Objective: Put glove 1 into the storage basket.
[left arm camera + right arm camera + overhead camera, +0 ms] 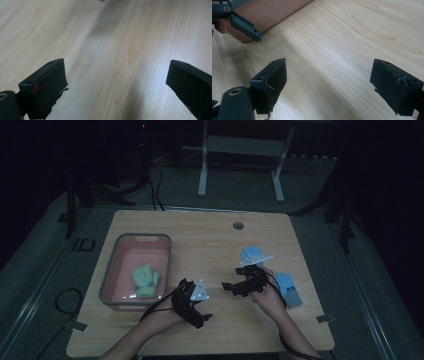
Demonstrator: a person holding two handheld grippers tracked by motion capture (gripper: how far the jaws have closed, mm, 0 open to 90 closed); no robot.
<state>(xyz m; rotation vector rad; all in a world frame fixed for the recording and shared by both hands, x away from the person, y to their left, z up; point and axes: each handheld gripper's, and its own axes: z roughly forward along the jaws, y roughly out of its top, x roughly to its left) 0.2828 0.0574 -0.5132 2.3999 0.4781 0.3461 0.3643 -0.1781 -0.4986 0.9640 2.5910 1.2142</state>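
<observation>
Landmark: I place everything against the grey bin, a pink-floored tub on the left half of the tabletop.

Bin contents: one yellow-green glove lies flat on the bin floor, toward its near right corner, fingers pointing away from me.

Left gripper: I see the left gripper just right of the bin's near right corner, held low over the wood by a hand. Its grey three-cornered plate faces up.

Left jaws: wide apart, with bare wood grain between them in the left gripper view; nothing is clamped.

Right gripper: the right gripper sits further right of the bin, near the middle of the tabletop, pointing back toward the bin. A hand holds it from the right.

Right jaws: spread wide and empty in the right gripper view, again with bare wood between them. The bin's side wall shows at the upper left there, with one jaw of the left gripper in front of it.

First blue glove: a blue glove lies well right of the bin, just beyond the right gripper and partly under its grey plate.

Second blue glove: another blue glove lies farther right again, just beside the right hand, flat on the wood.
</observation>
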